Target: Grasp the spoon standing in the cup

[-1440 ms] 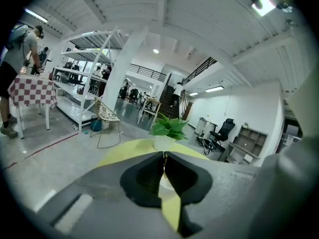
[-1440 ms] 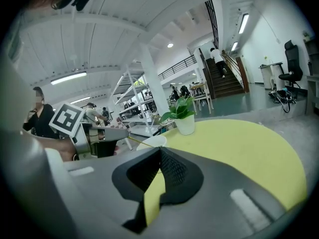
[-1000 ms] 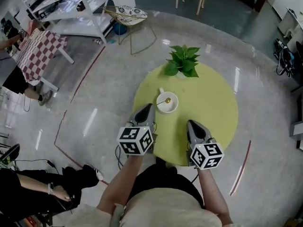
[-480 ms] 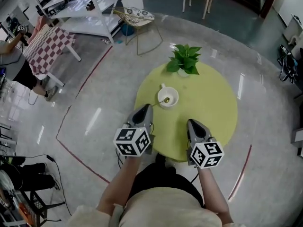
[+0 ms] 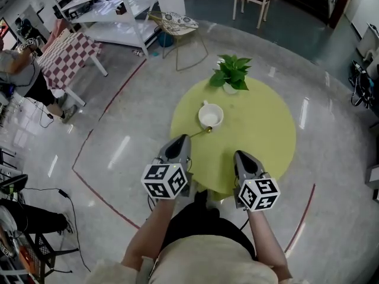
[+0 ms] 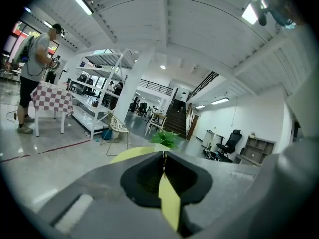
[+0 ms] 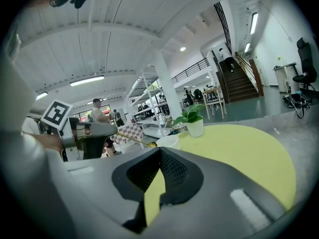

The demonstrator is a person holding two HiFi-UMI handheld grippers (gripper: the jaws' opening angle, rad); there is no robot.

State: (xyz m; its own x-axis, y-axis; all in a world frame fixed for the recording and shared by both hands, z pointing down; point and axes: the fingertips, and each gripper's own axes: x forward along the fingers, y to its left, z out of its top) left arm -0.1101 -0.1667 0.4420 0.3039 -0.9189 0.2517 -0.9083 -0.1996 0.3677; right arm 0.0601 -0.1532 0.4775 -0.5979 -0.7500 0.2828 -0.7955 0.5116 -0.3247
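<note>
Both forearms reach forward from the body, side by side and apart, each ending behind its gripper's marker cube. The left gripper (image 5: 186, 138) points ahead and slightly inward, its jaws pinched on the thin handle of a gold spoon (image 5: 200, 131), which juts out past the tips. The right gripper (image 5: 238, 154) points ahead too, its jaws pressed together with nothing between them.

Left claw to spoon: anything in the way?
Nothing visible. The left claw is shut on the handle of the spoon, whose bowl end sits close beside the rim of the cup.
</note>
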